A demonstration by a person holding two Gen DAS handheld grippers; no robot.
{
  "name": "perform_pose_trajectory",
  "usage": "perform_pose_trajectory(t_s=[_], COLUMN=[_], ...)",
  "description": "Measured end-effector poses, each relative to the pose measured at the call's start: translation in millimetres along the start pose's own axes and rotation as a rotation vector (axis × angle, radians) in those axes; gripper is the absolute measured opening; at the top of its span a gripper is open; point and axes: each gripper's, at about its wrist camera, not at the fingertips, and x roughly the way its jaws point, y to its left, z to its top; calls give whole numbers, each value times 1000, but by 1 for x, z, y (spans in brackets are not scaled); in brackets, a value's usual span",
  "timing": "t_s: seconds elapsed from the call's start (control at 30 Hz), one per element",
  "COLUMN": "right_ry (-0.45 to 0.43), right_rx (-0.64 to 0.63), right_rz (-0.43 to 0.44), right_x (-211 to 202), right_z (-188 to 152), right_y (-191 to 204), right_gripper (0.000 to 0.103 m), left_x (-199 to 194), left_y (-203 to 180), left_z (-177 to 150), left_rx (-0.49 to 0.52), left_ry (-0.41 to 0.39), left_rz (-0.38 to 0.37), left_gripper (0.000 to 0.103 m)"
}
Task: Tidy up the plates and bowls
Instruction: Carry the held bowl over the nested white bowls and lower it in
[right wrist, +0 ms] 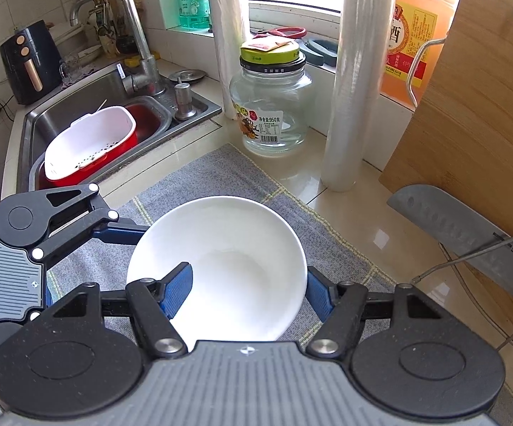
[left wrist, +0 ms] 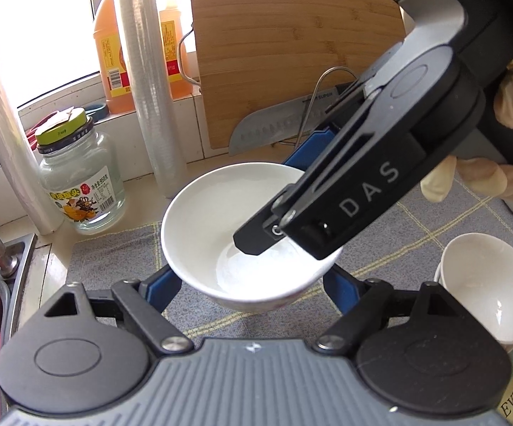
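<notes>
Right wrist view shows a white bowl (right wrist: 217,269) held above a grey checked cloth (right wrist: 220,174), gripped by both tools at once. The right gripper (right wrist: 249,293) pinches the bowl's rim, one blue finger (right wrist: 176,289) inside the bowl and the other against its outer wall. The left gripper (left wrist: 252,284) clasps the bowl from outside, its blue fingers on opposite sides of the wall, so its jaws stand wide yet closed on the bowl. In the left wrist view the right tool reaches in from the upper right, and a gloved hand (left wrist: 487,177) holds its handle. Near the right edge of that view, more white bowls (left wrist: 490,291) sit stacked on the cloth, well apart from the held one. Behind the cloth stand a glass jar (right wrist: 270,106) with a green lid, a roll of cling film (right wrist: 355,81), an orange bottle (right wrist: 412,35) and a wooden cutting board (right wrist: 476,106) with a knife (right wrist: 465,234) leaning at its foot. A sink (right wrist: 89,106) holding a white colander (right wrist: 89,142) lies to the left.
</notes>
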Motion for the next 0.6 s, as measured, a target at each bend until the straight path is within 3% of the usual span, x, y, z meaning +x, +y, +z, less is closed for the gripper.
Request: perform_pose_trajectory(t_s=[0.6], right_ry=[-58], right_rx=[-36], right_rz=[13], right_x=[-66], right_z=[-45], right_y=[13], right_gripper=[74], left_x=[-47], left_y=[-57], left_z=[0], left_rx=[15], left_ry=[-19], left_rz=[9], left_gripper=[86])
